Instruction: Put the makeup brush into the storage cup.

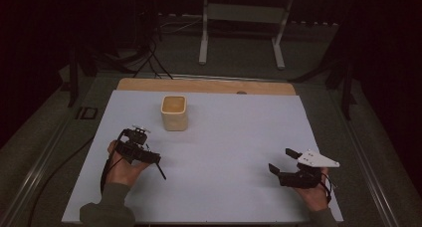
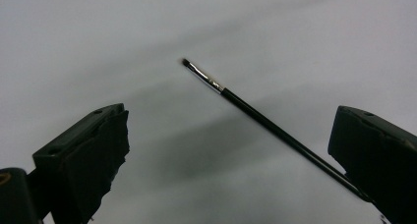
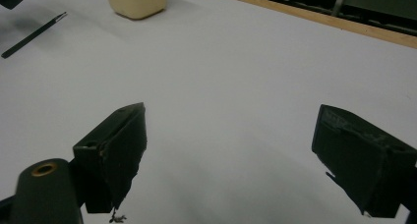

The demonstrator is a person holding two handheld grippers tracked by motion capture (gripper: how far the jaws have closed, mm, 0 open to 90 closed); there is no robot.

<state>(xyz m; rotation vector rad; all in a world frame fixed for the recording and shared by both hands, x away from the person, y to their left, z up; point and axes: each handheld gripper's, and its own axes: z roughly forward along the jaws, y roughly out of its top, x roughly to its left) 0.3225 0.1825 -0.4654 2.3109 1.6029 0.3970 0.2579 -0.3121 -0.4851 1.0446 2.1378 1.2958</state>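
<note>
Thin black paintbrush [image 2: 275, 128] with a silver ferrule and a dark tip lies flat on the white sheet, just right of the left gripper [image 1: 144, 150] in the high view; its handle end runs to the right-hand jaw in the left gripper view, contact hard to confirm, bristle end pointing away from the camera. Left gripper's jaws stand wide apart, nothing clamped; brush lies in the gap, off centre toward that one jaw. Right gripper [image 1: 284, 160] sits well apart at the sheet's right side, held low in the person's right hand [image 1: 313, 189], grey three-cornered plate on top, jaws spread, nothing between them. Cream squarish open-top cup [image 1: 174, 113] stands upright on the sheet, up-table from the left gripper, near but not touching; interior looks bare from above. In the right gripper view the brush [image 3: 32, 35] and the cup [image 3: 136, 0] sit at the far upper left, bare sheet between them and those jaws. Nothing lies between brush and cup. Surface: matte white sheet [image 1: 239, 152] over a wooden board [image 1: 209, 85] whose tan edge shows along the far side. Room is dim; grey carpet, a light metal frame stand [image 1: 244, 23] behind the table, dark cables [image 1: 149, 57] on the floor at left. The person's left hand [image 1: 124, 170] wears a dark olive sleeve.
</note>
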